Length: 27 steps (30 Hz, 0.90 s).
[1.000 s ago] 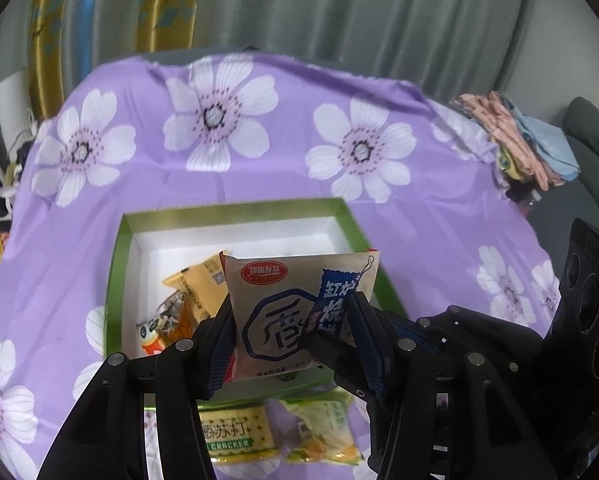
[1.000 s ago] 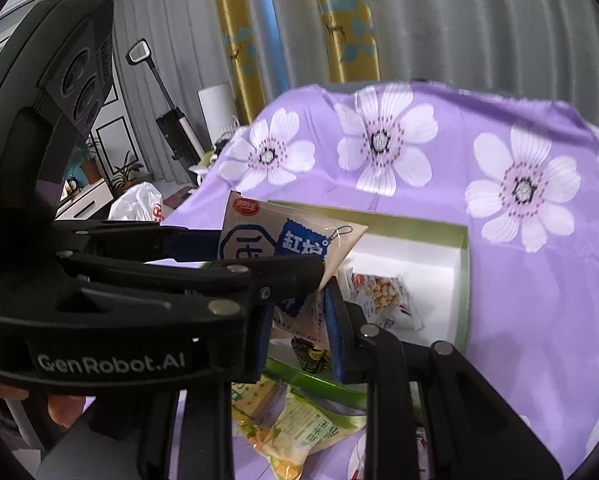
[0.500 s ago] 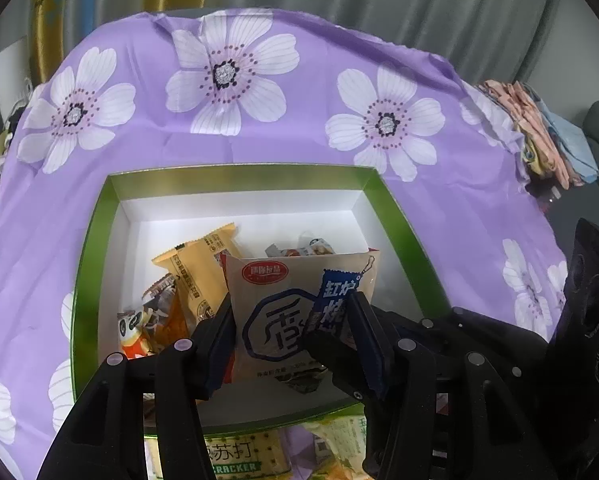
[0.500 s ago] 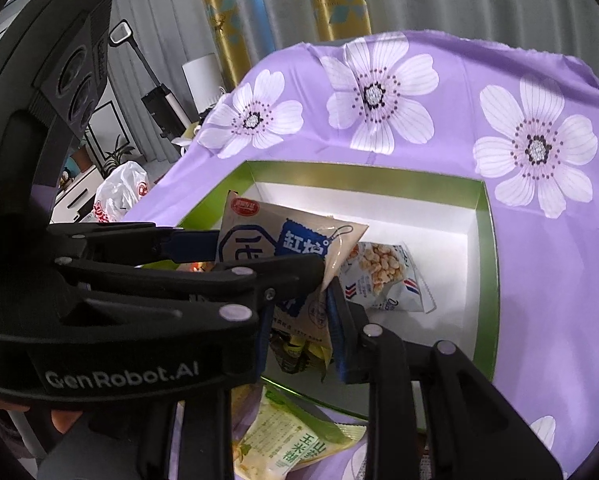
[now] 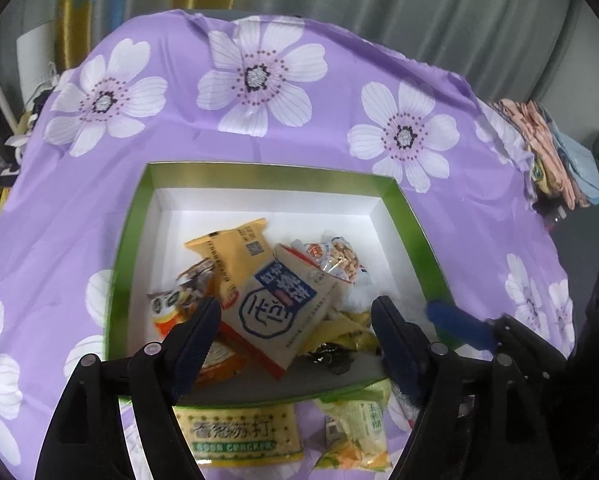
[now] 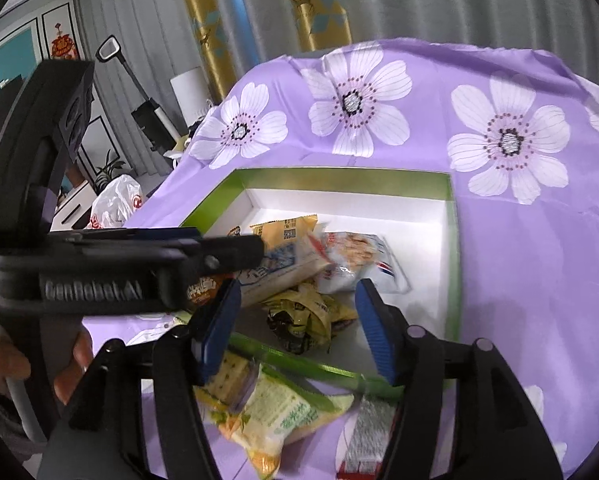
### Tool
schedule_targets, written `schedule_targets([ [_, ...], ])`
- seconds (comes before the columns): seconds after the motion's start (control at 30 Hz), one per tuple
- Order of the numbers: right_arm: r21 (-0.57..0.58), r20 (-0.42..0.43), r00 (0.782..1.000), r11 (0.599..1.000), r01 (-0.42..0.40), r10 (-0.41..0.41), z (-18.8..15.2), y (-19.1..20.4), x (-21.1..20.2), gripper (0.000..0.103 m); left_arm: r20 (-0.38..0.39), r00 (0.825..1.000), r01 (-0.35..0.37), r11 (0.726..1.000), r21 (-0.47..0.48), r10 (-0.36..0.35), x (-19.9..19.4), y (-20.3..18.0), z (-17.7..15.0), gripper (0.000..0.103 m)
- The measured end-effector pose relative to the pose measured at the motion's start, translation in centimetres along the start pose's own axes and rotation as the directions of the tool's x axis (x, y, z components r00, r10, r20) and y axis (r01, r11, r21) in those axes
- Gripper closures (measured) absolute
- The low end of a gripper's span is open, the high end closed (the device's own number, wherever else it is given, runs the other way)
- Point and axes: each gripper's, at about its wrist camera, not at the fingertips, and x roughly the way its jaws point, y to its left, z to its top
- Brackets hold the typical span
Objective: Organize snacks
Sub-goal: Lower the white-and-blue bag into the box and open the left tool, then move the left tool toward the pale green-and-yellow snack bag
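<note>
On the table (image 5: 459, 208) the green box (image 5: 267, 178) held the snacks, and the beige packet (image 5: 283, 312) lay inside on the pile. Both the left tongs (image 5: 295, 312) and right tongs (image 6: 297, 304) had just been opening and gripped nothing. Next, they likely needed the cracker pack (image 5: 239, 432) outside the box.

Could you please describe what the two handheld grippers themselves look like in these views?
Both are matt black plastic. The left gripper and right gripper each have two angular fingers with round silver rivets and ribbed dark blue pads. The left one's side carries white "GenRobot.AI" lettering and round recesses in its body.
</note>
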Motion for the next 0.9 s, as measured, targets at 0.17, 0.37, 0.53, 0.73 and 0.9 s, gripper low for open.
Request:
schedule_targets([
  [0.17,0.011,0.017,1.000,1.000,0.025,-0.025,-1.4,-0.4,-2.9,0.039,0.014,1.000,-0.018,1.000,-0.024,0.018,-2.3,1.2,-1.3,0.025],
  [0.37,0.036,-0.002,0.999,0.998,0.048,-0.048,-4.2,-0.7,-5.7,0.039,-0.010,0.999,-0.035,0.998,-0.060,0.035,-4.3,2.6,-4.7,0.025],
  [0.53,0.057,-0.045,0.997,0.996,0.063,-0.060,-7.1,-0.6,-7.0,0.039,-0.071,0.996,-0.057,0.994,-0.090,0.051,-4.9,3.0,-7.9,0.024],
  [0.73,0.064,-0.109,0.992,0.995,0.076,-0.068,-10.2,-0.2,-7.7,0.039,-0.108,0.994,-0.003,0.993,-0.121,-0.011,-5.8,3.0,-11.2,0.018],
  [0.9,0.078,-0.135,0.990,0.995,0.056,-0.045,-11.6,0.1,-8.0,0.039,-0.126,0.991,0.026,0.994,-0.103,-0.039,-6.4,2.0,-12.9,0.016],
])
